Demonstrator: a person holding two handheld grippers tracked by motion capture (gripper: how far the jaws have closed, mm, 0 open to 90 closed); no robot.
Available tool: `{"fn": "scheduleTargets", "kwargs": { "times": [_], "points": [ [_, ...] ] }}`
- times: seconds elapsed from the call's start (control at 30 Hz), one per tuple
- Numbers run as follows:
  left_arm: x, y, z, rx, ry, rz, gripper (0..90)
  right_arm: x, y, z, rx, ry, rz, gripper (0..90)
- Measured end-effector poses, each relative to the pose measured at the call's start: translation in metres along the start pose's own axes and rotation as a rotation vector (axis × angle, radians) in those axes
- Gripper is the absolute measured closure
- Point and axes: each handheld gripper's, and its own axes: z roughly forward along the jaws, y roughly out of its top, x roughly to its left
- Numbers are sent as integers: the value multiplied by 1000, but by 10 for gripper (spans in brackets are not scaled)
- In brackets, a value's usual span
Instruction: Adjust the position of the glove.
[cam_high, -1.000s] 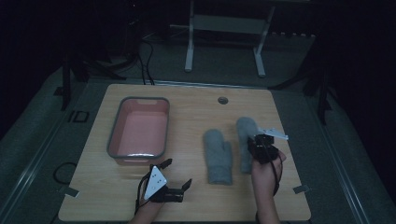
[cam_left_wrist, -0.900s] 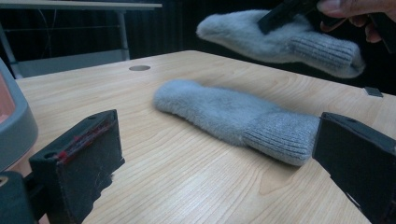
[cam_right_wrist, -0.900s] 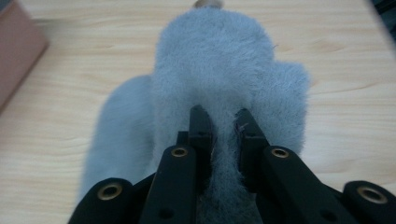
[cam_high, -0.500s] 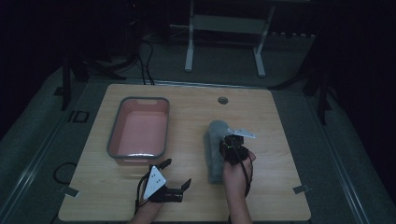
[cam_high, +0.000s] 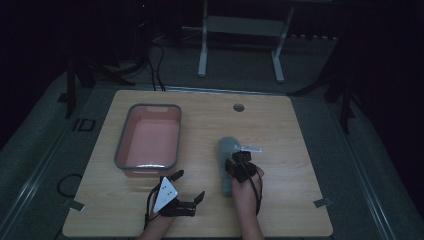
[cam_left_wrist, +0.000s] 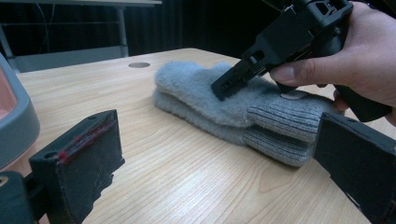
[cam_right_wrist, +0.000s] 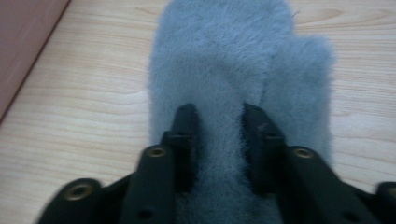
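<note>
My right gripper (cam_right_wrist: 218, 119) rests on the upper grey mitten (cam_right_wrist: 238, 60), jaws just opened and parted around a ridge of fur. That mitten lies stacked on the lower mitten (cam_left_wrist: 261, 137). My left gripper (cam_high: 188, 186) stands open and empty, just left of the pair

Bare surface (cam_high: 295, 130) lies right of the stacked mittens (cam_high: 227, 150) and between them and the tub (cam_high: 148, 140). The tub blocks the left side; the left gripper (cam_high: 187, 187) occupies the near edge.

One mitten (cam_left_wrist: 224, 95) atop another (cam_left_wrist: 233, 130), right of the tub (cam_high: 148, 140).
</note>
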Motion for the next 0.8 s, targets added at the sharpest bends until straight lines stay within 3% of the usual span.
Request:
{"fn": "scheduleTargets", "kwargs": {
  "times": [0.27,0.5,0.6,0.63,0.7,0.77,0.8],
  "points": [
    [0,0,1,5,-13,1,18,-2,-3,4,6,34,-42,460],
    [0,1,1,10,-24,1,18,0,1,-16,-89,76,-114,356],
    [0,0,1,10,-26,3,18,-6,8,-26,-105,127,-84,287],
    [0,1,1,12,-31,6,18,-11,13,-33,-151,177,-91,230],
    [1,1,2,13,-36,5,18,-12,15,-35,-174,182,-109,220],
    [1,1,2,10,-38,-1,18,-15,26,-36,-206,235,-167,120],
    [1,1,2,10,-38,-1,18,-15,26,-36,-206,235,-167,120]
  ]
}}
